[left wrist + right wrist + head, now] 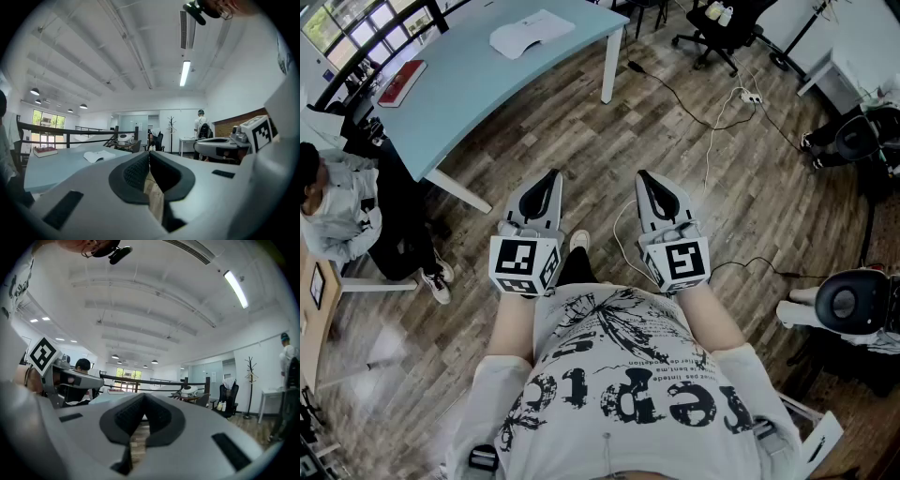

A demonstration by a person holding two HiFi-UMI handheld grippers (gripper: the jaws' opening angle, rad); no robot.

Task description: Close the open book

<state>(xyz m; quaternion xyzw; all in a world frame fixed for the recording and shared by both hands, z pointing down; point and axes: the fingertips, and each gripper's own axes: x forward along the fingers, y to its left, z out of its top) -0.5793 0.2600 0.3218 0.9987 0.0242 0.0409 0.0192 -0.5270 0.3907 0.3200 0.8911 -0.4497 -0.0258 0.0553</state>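
The open book (532, 33) lies with its white pages up on the light blue table (478, 84), far ahead of both grippers. In the left gripper view the open book (100, 155) shows on the tabletop, left of the jaws. My left gripper (551, 180) and right gripper (645, 180) are held level, side by side in front of the person's torso, over the wooden floor. The left gripper (149, 157) is shut with nothing in it. The right gripper (144, 398) has its pads together and holds nothing.
A red book (401, 82) lies on the table's left end. A seated person (337, 202) is at the left by that table. Office chairs (717, 28), a floor cable (712, 122) and a white machine (848, 305) stand to the right. A person with a backpack (202, 126) stands far off.
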